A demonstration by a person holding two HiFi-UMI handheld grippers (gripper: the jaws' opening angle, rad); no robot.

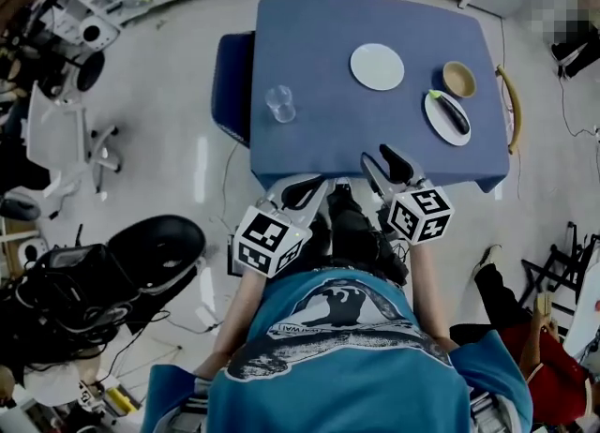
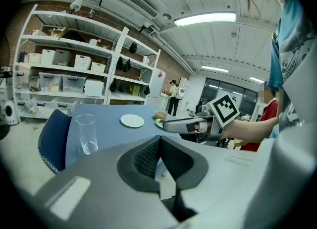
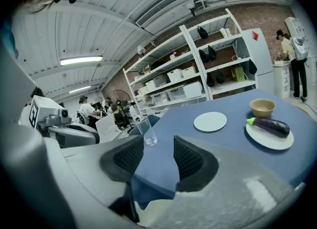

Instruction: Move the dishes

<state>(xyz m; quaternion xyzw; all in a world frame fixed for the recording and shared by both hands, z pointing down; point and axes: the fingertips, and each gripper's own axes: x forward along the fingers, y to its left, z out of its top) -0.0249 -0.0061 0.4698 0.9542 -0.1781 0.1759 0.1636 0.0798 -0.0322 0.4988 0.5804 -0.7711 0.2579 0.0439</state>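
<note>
The dishes sit on the blue table [image 1: 319, 141]: an empty white plate [image 1: 377, 67], a tan bowl [image 1: 459, 79] to its right that looks empty, and, also right of the white plate but nearer the person, a second plate [image 1: 439, 127] with an eggplant [image 1: 452, 112] on it. That's the risky one: tilt it while lifting and the eggplant likely rolls off. The empty glass [image 1: 279, 103] left of the white plate could tip if clipped. The left gripper [image 1: 305, 191] is pinched closed on nothing, and the right gripper [image 1: 386, 161] has its jaws apart and empty. Both are well short of the white plate.

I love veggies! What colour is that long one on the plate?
The eggplant is dark purple, green-tipped; best in right gripper view.
</note>
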